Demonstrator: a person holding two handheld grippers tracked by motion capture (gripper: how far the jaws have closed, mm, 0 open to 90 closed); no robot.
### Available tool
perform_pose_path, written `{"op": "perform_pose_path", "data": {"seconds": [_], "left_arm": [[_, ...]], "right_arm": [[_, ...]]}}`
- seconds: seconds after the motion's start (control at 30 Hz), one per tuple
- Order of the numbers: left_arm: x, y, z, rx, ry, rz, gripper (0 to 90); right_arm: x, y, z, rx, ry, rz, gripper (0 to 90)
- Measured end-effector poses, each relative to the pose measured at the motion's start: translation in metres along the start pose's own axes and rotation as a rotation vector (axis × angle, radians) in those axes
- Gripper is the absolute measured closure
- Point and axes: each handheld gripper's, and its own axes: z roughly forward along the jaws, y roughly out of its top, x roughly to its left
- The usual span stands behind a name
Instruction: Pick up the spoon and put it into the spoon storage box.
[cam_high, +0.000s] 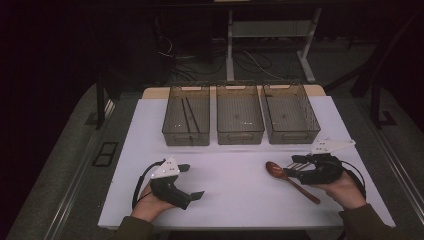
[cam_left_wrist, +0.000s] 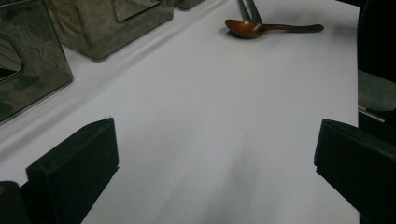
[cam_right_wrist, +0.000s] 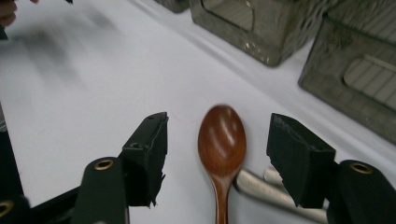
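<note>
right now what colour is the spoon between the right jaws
Glossy reddish brown, like dark polished wood; the spoon shows best in the right gripper view.

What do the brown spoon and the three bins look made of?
The reddish-brown spoon looks like lacquered wood: warm colour and glossy highlights on the bowl. The three grey translucent bins look like smoky plastic: see-through walls with moulded handle cut-outs.

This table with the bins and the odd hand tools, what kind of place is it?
Probably a lab or workshop test bench: a white table with three mesh bins in a row, loose cables on the floor behind, and a wooden spoon as a practice object.
</note>
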Motion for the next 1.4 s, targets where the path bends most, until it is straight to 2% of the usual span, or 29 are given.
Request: {"op": "perform_pose_path", "data": {"seconds": [0.27, 0.53, 0.67, 0.9, 1.0, 1.13, 1.4], "left_arm": [[-0.001, 0.0, 0.0, 0.003, 0.002, -0.002, 0.0], [-0.001, 0.0, 0.001, 0.006, 0.003, 0.001, 0.0], [-0.001, 0.0, 0.001, 0.005, 0.003, -0.001, 0.0], [-0.001, 0.0, 0.001, 0.008, 0.002, 0.002, 0.0], [-0.001, 0.0, 0.001, 0.007, 0.002, -0.001, 0.0], [-0.002, 0.0, 0.001, 0.009, 0.001, -0.001, 0.0], [-0.002, 0.0, 0.001, 0.005, 0.003, 0.0, 0.0]], "right_arm": [[-0.002, -0.021, -0.001, 0.085, -0.024, -0.005, 50.7], [-0.004, -0.036, 0.007, 0.17, -0.038, -0.009, 61.1], [-0.004, -0.037, 0.013, 0.18, -0.029, -0.015, 64.8], [-0.002, -0.039, 0.022, 0.217, -0.054, -0.054, 71.0], [-0.001, -0.039, 0.024, 0.219, -0.064, -0.073, 74.8], [0.0, -0.04, 0.024, 0.219, -0.065, -0.075, 80.1], [-0.002, -0.039, 0.024, 0.224, -0.06, -0.081, 81.6]]}}
